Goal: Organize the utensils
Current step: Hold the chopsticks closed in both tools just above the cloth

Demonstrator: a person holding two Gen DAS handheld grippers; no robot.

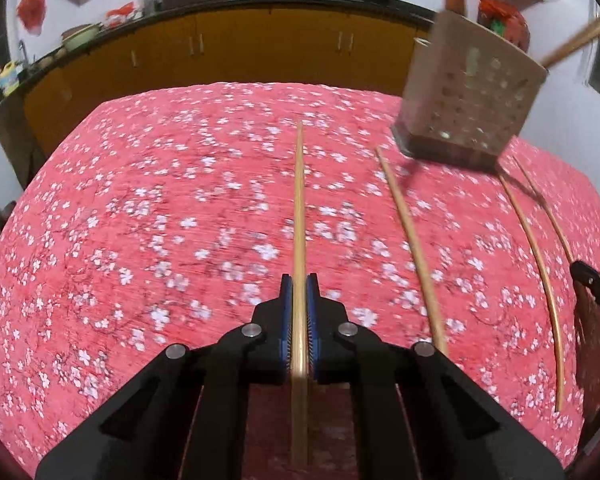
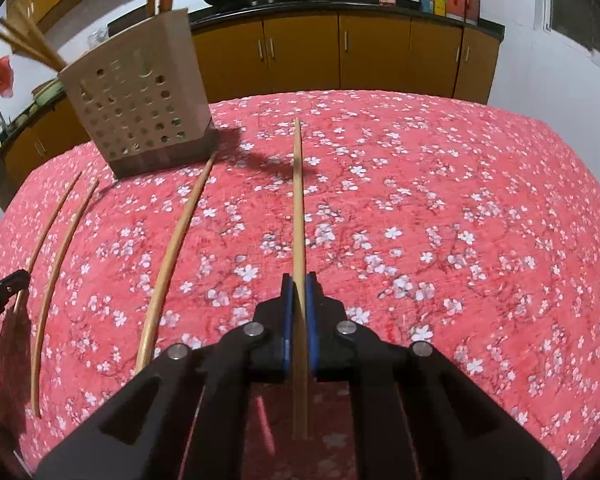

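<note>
We list: left gripper [image 1: 299, 284], pads pinching a chopstick [image 1: 299, 200]; right gripper [image 2: 299, 282], pads pinching a second chopstick [image 2: 298, 200]. Both sticks point ahead over the red flowered tablecloth [image 2: 460, 220]. Three loose chopsticks [image 2: 172, 248] lie between us, near the perforated holder [image 2: 136, 116] already containing several.

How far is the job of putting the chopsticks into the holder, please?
Done: several chopsticks already stand in the perforated holder. In hand: the left gripper is shut on one chopstick, the right gripper on another chopstick. Left: these two must go into the holder, and two more chopsticks lie on the cloth between them.
</note>
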